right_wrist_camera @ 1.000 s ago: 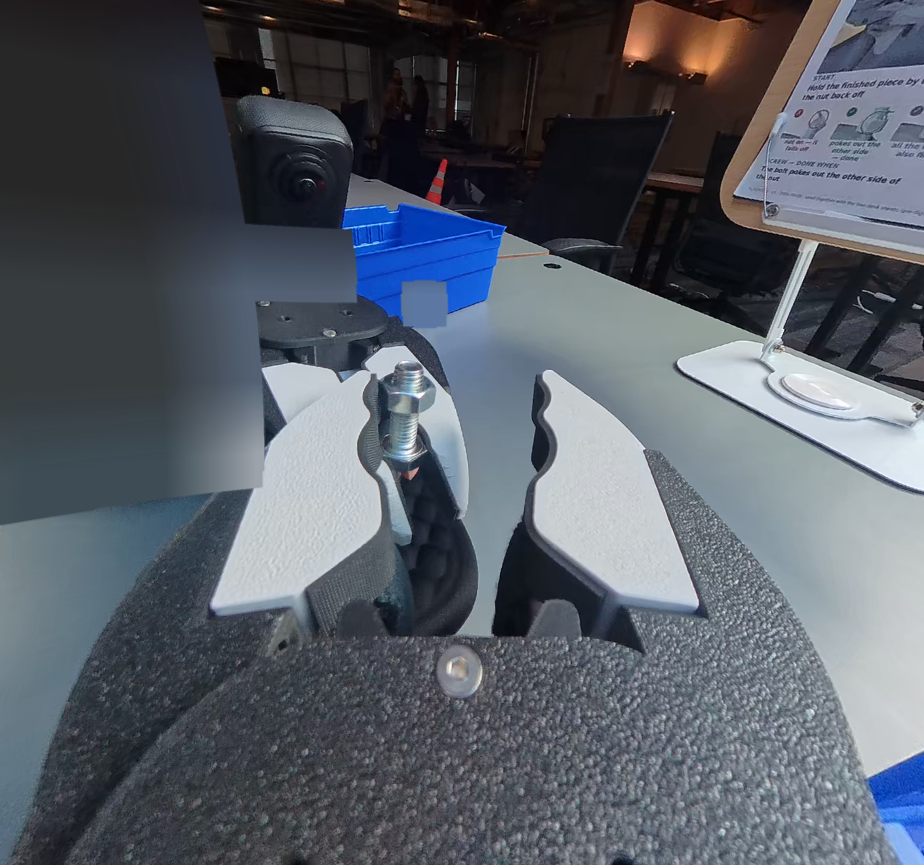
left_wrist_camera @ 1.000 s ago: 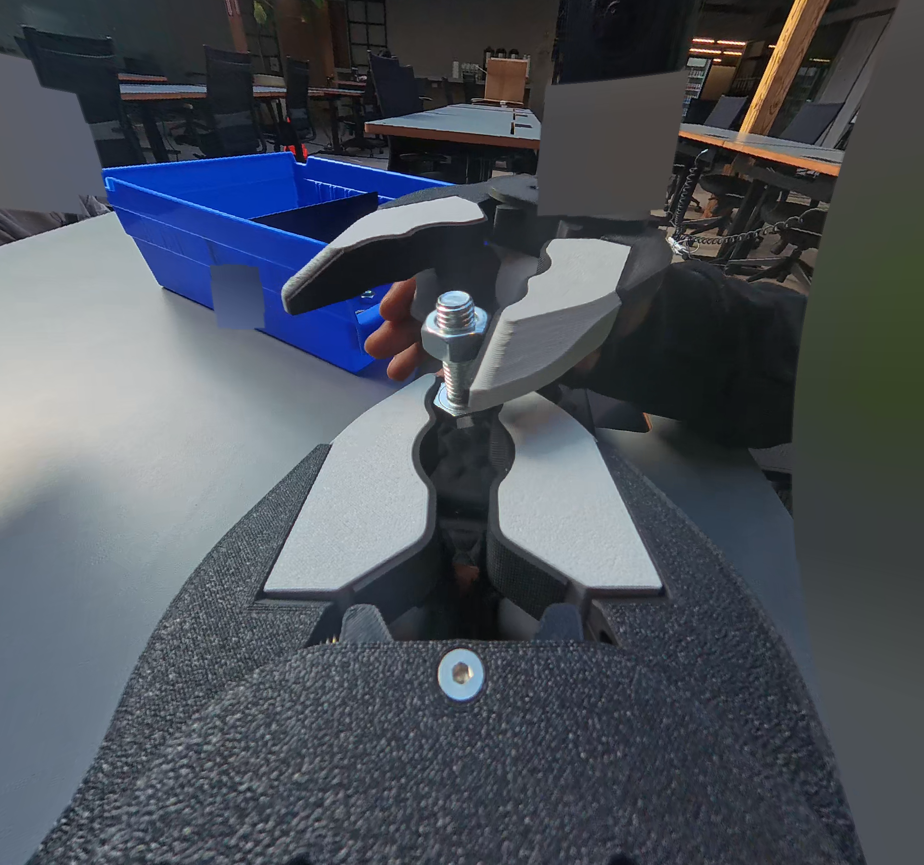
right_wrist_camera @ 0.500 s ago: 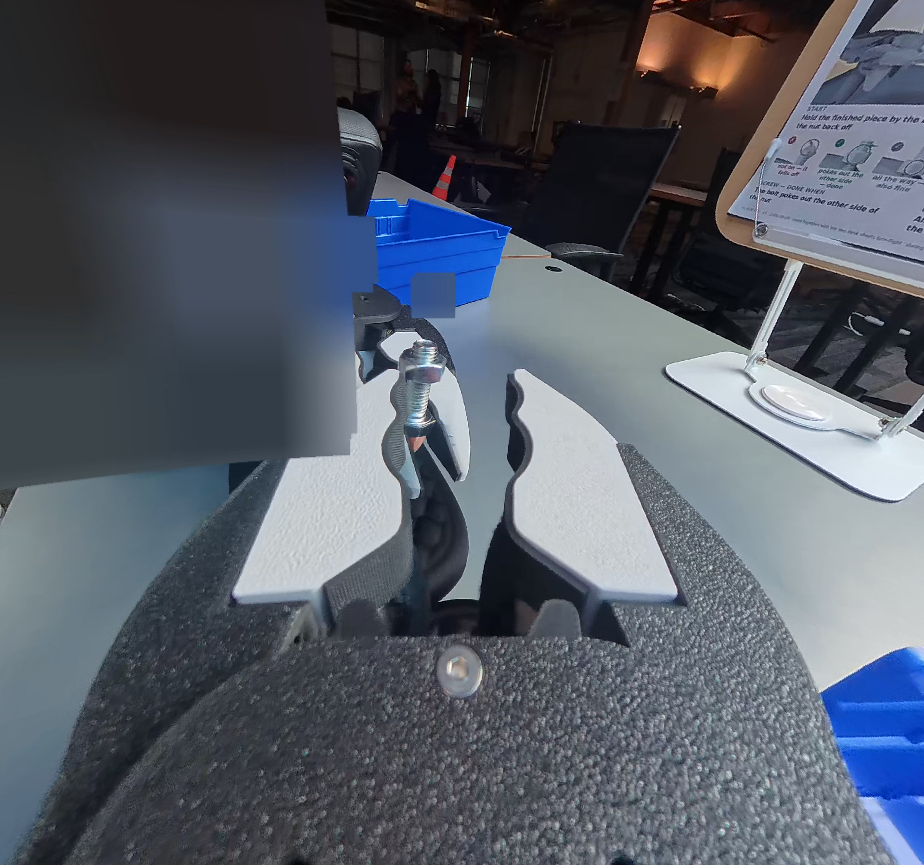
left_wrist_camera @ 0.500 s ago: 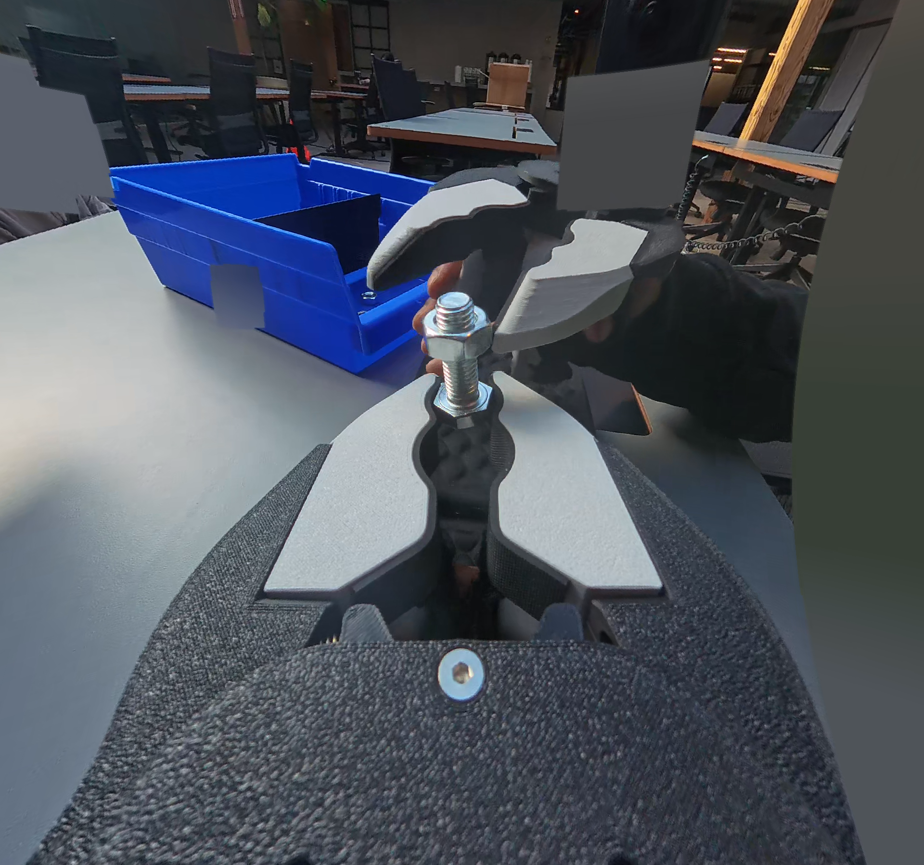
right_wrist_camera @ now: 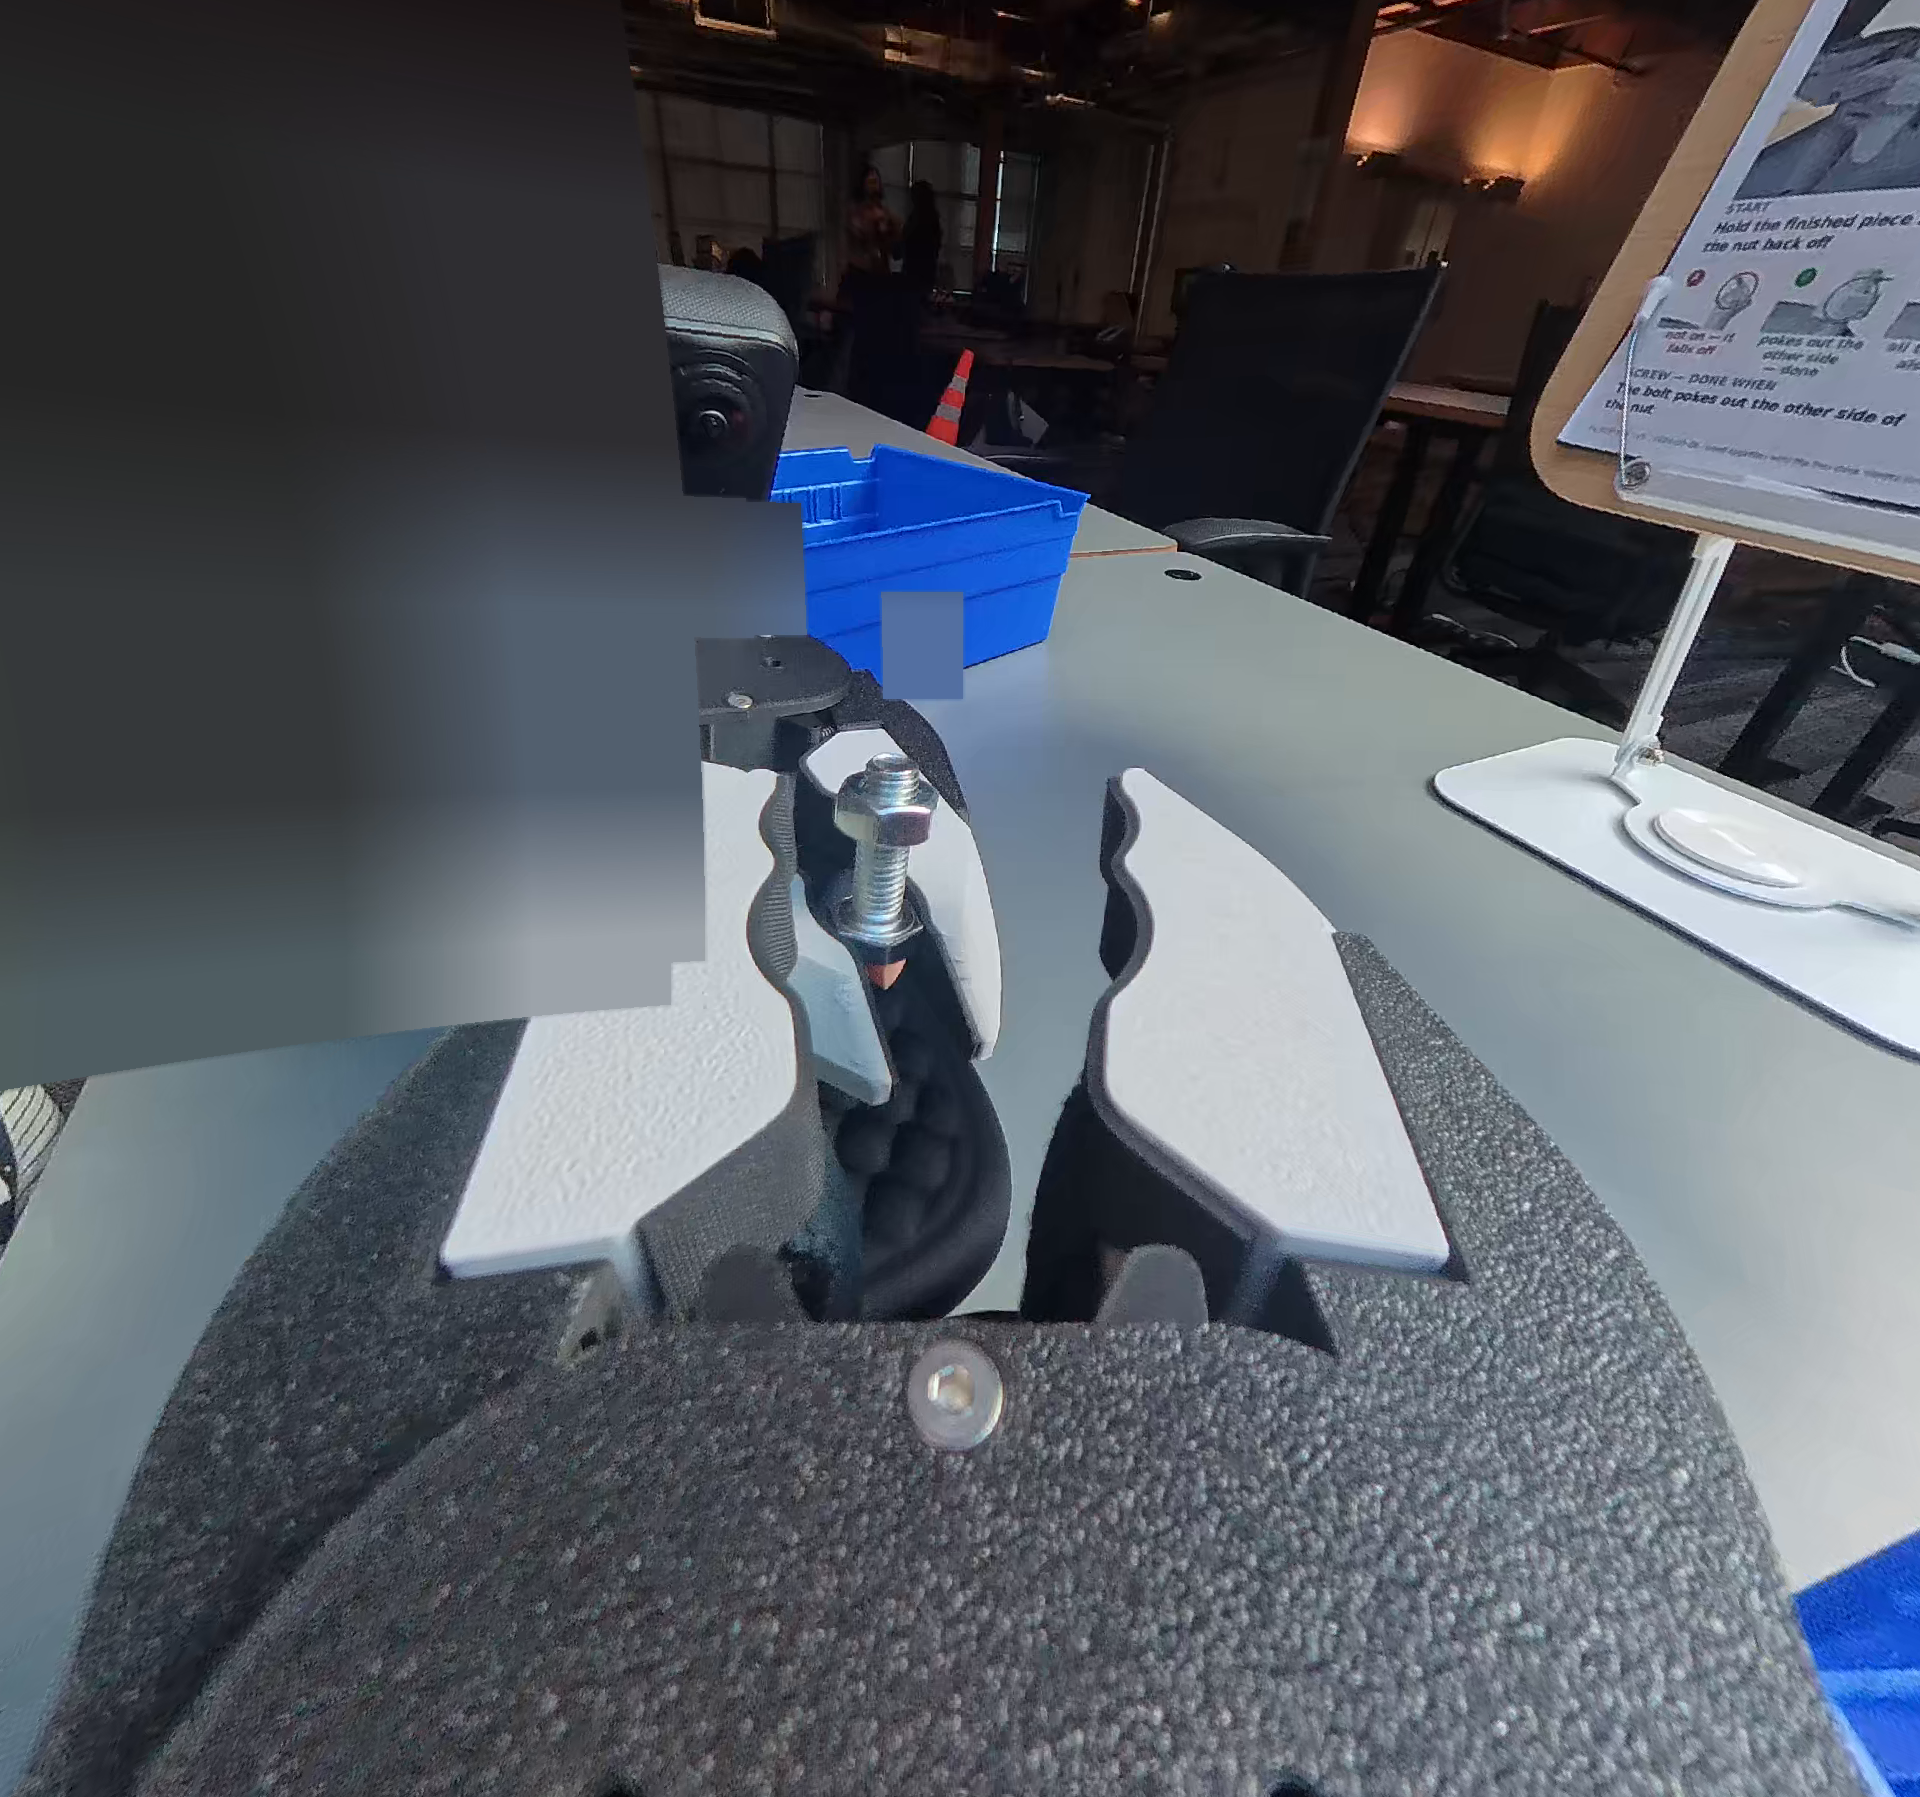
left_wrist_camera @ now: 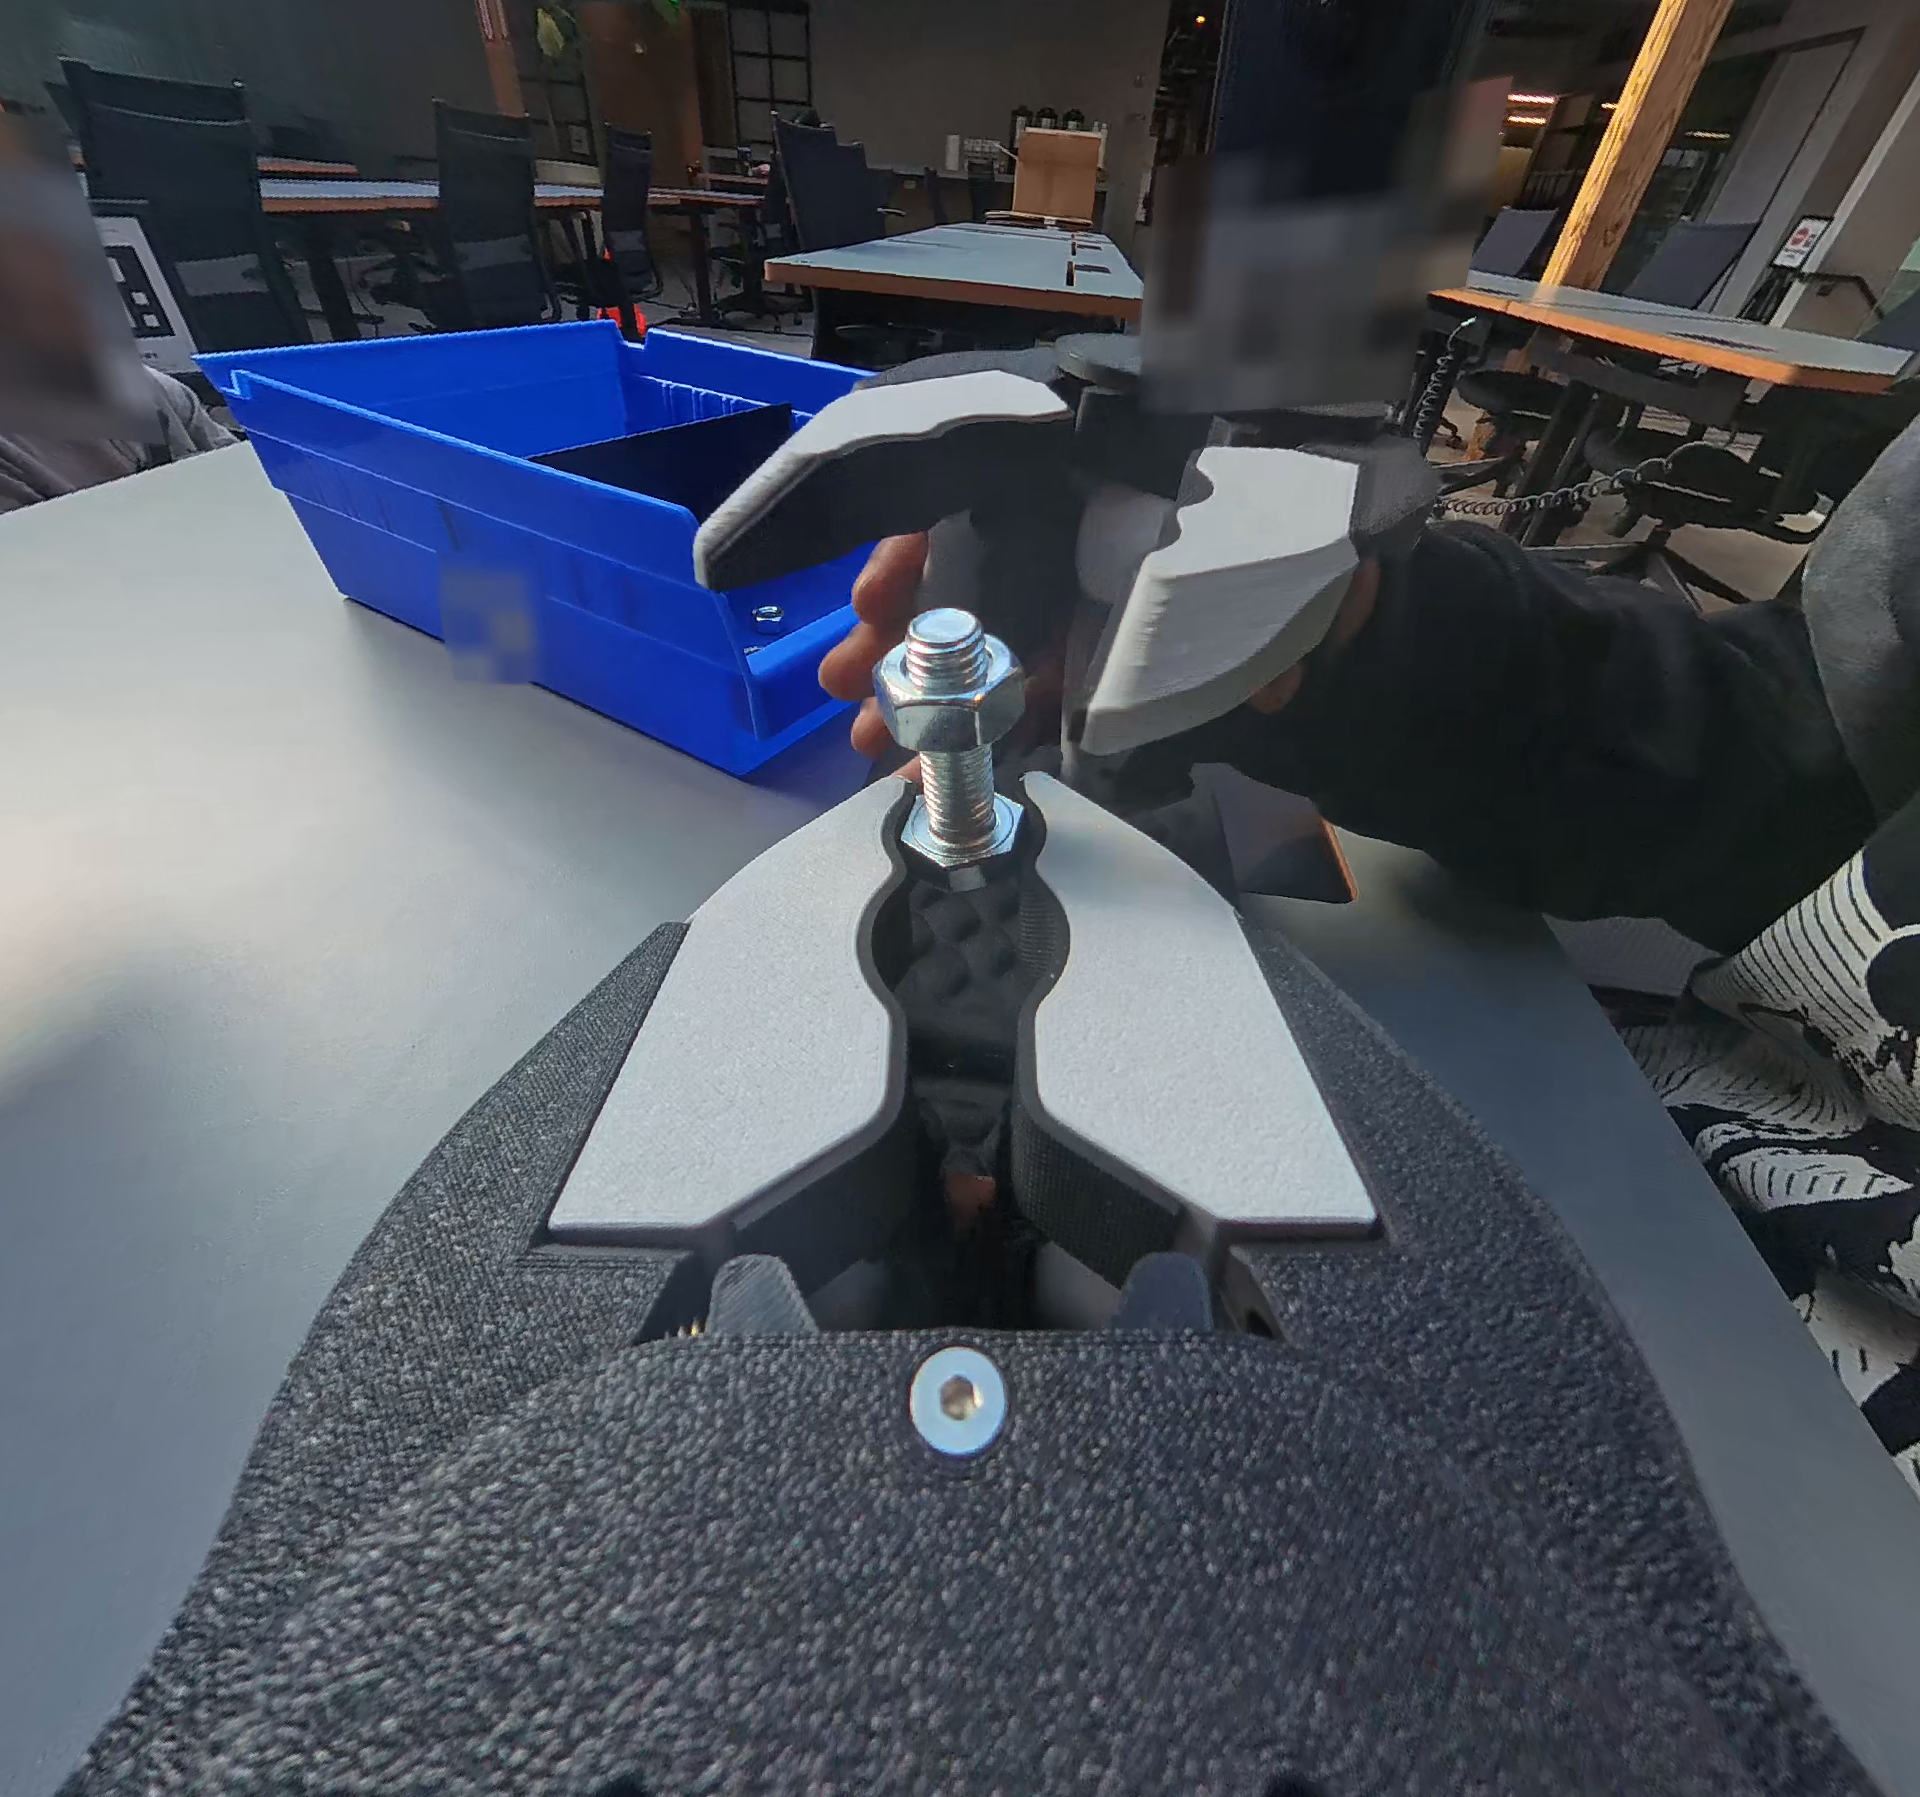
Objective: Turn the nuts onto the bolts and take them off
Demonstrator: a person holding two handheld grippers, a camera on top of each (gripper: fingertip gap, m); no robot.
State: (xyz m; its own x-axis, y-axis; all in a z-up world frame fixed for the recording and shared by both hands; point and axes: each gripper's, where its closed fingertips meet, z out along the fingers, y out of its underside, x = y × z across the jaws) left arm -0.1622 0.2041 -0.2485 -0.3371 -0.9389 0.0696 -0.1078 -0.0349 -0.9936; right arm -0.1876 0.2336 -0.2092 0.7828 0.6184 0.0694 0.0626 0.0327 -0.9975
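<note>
step: nut-turning, between grips | left gripper [left_wrist_camera: 961, 817] clenched on bolt [left_wrist_camera: 954, 791] head — upright above table [left_wrist_camera: 260, 916] | nut [left_wrist_camera: 948, 703] near tip | right gripper [right_wrist_camera: 945, 890] released, beside nut | next: likely close squarely on nut flats

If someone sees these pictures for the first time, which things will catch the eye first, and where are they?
First the shiny bolt, standing upright with its head clamped in the left hand-held gripper, and a hex nut near its top. Just behind and right of it the right hand-held gripper hangs open. A bright blue bin sits on the grey table to the left.
</note>
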